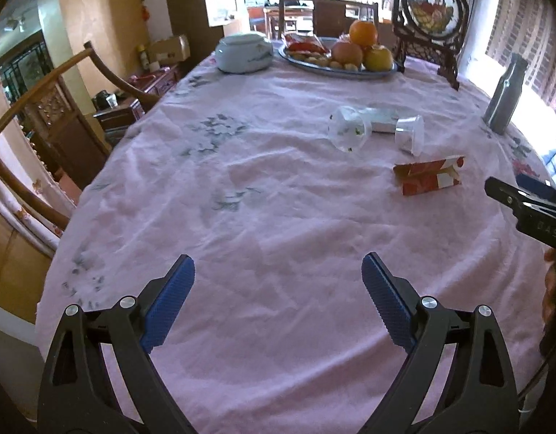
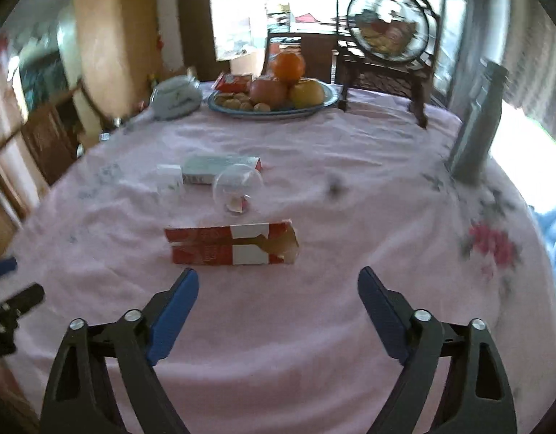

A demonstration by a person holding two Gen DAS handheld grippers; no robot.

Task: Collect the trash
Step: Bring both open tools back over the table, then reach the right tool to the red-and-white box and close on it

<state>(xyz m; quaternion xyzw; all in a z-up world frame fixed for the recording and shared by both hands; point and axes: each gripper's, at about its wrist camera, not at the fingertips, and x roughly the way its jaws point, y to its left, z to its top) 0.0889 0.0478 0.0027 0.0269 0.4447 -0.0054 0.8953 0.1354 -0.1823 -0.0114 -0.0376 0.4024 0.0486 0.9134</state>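
Observation:
A torn red-and-white carton [image 2: 231, 248] lies flat on the pink tablecloth just beyond my right gripper [image 2: 278, 275], which is open and empty. It also shows in the left wrist view [image 1: 430, 177]. Behind it lie two clear plastic cups on their sides [image 2: 238, 188] [image 2: 169, 181] and a pale box [image 2: 220, 169]. In the left wrist view the cups [image 1: 348, 128] [image 1: 410, 133] and the box [image 1: 381, 121] lie far ahead to the right. My left gripper [image 1: 278, 264] is open and empty over bare cloth. The right gripper's tip [image 1: 524, 202] shows at that view's right edge.
A fruit plate [image 1: 383, 71] with oranges, apples and nuts, a white lidded bowl [image 1: 243, 52], a framed ornament on a dark stand [image 1: 430, 14] and a grey bottle [image 1: 504, 94] stand at the far side. Wooden chairs [image 1: 43, 115] stand to the left.

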